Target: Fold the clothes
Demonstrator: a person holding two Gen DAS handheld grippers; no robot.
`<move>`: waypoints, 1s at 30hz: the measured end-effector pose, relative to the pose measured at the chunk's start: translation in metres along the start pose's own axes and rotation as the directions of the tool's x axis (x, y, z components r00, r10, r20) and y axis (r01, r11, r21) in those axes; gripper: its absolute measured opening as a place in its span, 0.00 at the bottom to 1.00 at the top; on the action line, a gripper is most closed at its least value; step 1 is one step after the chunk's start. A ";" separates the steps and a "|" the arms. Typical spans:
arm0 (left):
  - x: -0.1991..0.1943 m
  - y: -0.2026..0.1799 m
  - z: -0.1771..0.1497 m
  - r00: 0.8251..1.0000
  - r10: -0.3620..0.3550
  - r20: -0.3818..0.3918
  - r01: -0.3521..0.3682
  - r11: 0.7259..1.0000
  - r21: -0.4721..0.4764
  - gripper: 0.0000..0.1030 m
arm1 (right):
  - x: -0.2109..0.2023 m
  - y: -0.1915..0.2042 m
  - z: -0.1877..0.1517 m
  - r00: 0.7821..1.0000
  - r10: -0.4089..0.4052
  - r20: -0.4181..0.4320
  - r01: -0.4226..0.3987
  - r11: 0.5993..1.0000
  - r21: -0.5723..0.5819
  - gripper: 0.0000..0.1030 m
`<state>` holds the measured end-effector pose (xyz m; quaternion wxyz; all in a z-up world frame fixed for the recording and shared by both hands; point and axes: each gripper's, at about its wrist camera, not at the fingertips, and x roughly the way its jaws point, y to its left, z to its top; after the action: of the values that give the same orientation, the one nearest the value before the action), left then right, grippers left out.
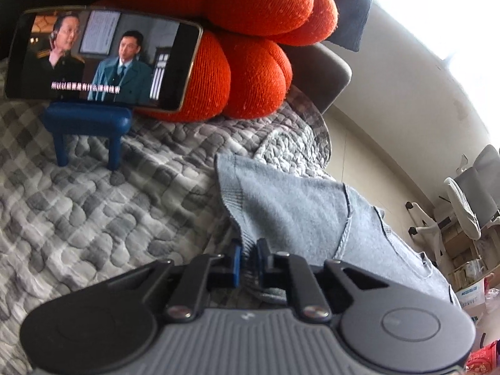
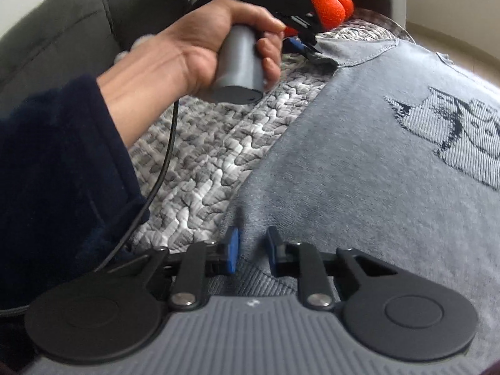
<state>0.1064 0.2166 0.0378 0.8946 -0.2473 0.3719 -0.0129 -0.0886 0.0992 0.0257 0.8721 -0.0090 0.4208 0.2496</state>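
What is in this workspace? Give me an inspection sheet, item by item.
Surface: grey checked quilt over a sofa.
Job's things: grey sweater with a cat picture, spread on the quilt.
Clutter: phone playing video on a blue stand; orange cushion behind it.
Grippers: left gripper shut on a ribbed edge of the sweater; right gripper pinching the sweater's hem.
Cables: black cable hanging from the left handle.
Surroundings: office chair, boxes, bright window.
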 end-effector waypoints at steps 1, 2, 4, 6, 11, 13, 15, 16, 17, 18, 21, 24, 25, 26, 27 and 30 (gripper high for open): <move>-0.001 0.000 0.001 1.000 -0.006 0.005 0.006 1.000 -0.001 0.10 | -0.001 0.001 0.000 1.000 0.007 0.003 -0.007 1.000 -0.007 0.27; -0.002 0.002 0.002 1.000 -0.011 0.008 0.011 1.000 -0.005 0.10 | -0.002 0.003 0.000 1.000 0.013 0.007 -0.013 1.000 -0.013 0.27; 0.000 0.004 0.002 1.000 -0.004 -0.003 0.004 1.000 -0.016 0.10 | -0.004 0.006 0.000 1.000 0.027 0.013 -0.026 0.999 -0.027 0.29; 0.003 0.007 0.002 1.000 0.003 -0.017 -0.004 1.000 -0.028 0.10 | -0.006 0.009 0.000 0.999 0.040 0.020 -0.040 0.998 -0.040 0.35; 0.002 0.013 0.003 0.999 0.001 -0.033 -0.002 0.999 -0.042 0.10 | 0.005 0.015 -0.005 0.998 0.043 -0.044 -0.047 0.995 -0.083 0.35; 0.000 0.017 0.004 0.999 -0.002 -0.047 -0.001 0.999 -0.054 0.10 | 0.007 0.019 -0.008 0.999 0.024 -0.043 -0.029 0.992 -0.126 0.31; -0.002 0.021 0.005 0.998 -0.007 -0.055 0.003 0.998 -0.068 0.12 | 0.006 0.010 -0.007 0.999 0.033 -0.041 -0.036 0.996 -0.077 0.12; -0.002 0.022 0.005 0.999 -0.007 -0.054 0.003 0.998 -0.070 0.13 | 0.006 0.005 -0.006 0.999 0.037 -0.039 -0.039 0.998 -0.052 0.07; -0.003 0.023 0.004 0.999 -0.007 -0.052 0.003 0.997 -0.072 0.13 | 0.005 0.001 -0.006 0.998 0.042 -0.038 -0.043 0.999 -0.027 0.06; -0.003 0.023 0.004 0.999 -0.006 -0.051 0.002 0.997 -0.072 0.13 | 0.005 -0.004 -0.005 0.998 0.048 -0.036 -0.048 0.999 0.001 0.06; -0.006 0.022 0.003 0.999 -0.007 -0.043 0.004 0.997 -0.080 0.19 | -0.002 -0.030 -0.004 0.989 0.147 0.003 -0.145 0.972 0.186 0.05; -0.008 0.023 0.005 0.999 -0.028 -0.022 0.026 0.993 -0.117 0.32 | -0.011 -0.045 -0.004 0.971 0.229 0.070 -0.240 0.925 0.295 0.06; -0.008 0.023 0.004 0.999 -0.042 -0.022 0.039 0.991 -0.127 0.34 | -0.014 -0.048 -0.003 0.963 0.252 0.093 -0.269 0.908 0.321 0.06; -0.008 0.022 0.004 0.998 -0.052 -0.023 0.049 0.990 -0.135 0.34 | -0.017 -0.051 -0.003 0.955 0.274 0.116 -0.297 0.890 0.345 0.06; -0.008 0.021 0.004 0.998 -0.052 -0.027 0.048 0.990 -0.135 0.34 | -0.019 -0.055 -0.004 0.950 0.283 0.131 -0.312 0.874 0.373 0.06; -0.011 0.018 0.002 0.999 -0.037 -0.029 0.032 0.990 -0.138 0.35 | -0.023 -0.070 -0.007 0.935 0.309 0.176 -0.355 0.818 0.453 0.06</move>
<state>0.0971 0.2353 0.0385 0.8693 -0.3143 0.3815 -0.0066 -0.0747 0.0265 0.0244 0.8090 0.2916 0.4225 0.2864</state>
